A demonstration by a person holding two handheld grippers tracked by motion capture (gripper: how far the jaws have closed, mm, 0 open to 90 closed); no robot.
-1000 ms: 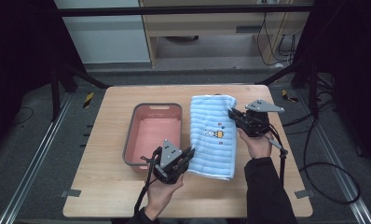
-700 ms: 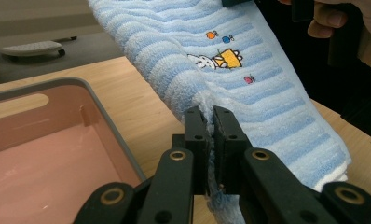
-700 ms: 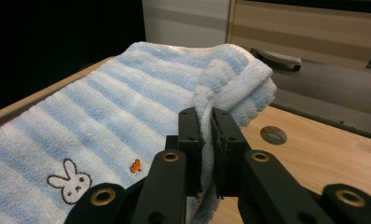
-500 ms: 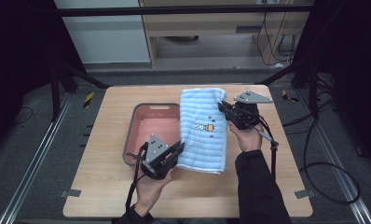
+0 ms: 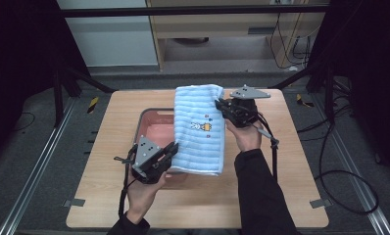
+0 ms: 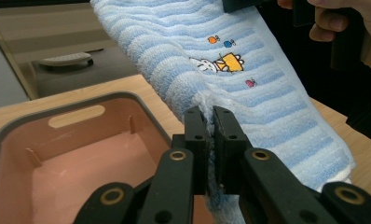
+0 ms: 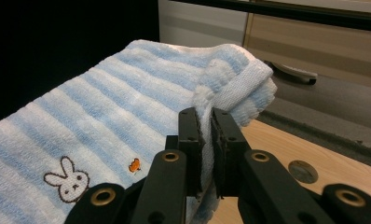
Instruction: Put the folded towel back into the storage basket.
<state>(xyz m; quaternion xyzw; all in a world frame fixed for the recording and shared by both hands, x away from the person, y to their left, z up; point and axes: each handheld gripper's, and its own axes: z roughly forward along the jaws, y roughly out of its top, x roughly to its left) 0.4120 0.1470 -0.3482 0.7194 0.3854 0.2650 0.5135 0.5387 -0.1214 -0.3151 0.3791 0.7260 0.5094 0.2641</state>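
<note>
The person had a folded blue-and-white striped towel (image 5: 199, 128) pinched at two ends and held up off the counter (image 5: 291, 161), kinda stretched out flat between the two grippers. The left gripper (image 5: 171, 150) had its jaws clenched tight on the towel's near edge; in the left gripper view you could see the terry fabric squished right between the two black jaws of the left gripper (image 6: 210, 125). The right gripper (image 5: 219, 105) was doing the same thing at the towel's far end, jaws clamped on a bunched-up corner by the hem, which showed really clearly in the right gripper view (image 7: 203, 122). The towel had a little embroidered bunny (image 5: 197, 126) on top, next to a yellow shape and a few tiny coloured dots. Using the pink tub (image 5: 149, 128) as the reference: the towel hung over the tub's right side, covering its right rim and part of its inside, with the towel's right half sticking out past the tub over bare counter. The tub itself sat flat on the counter, to the left of the right hand (image 5: 246, 137) and just beyond the left hand (image 5: 143, 192).
</note>
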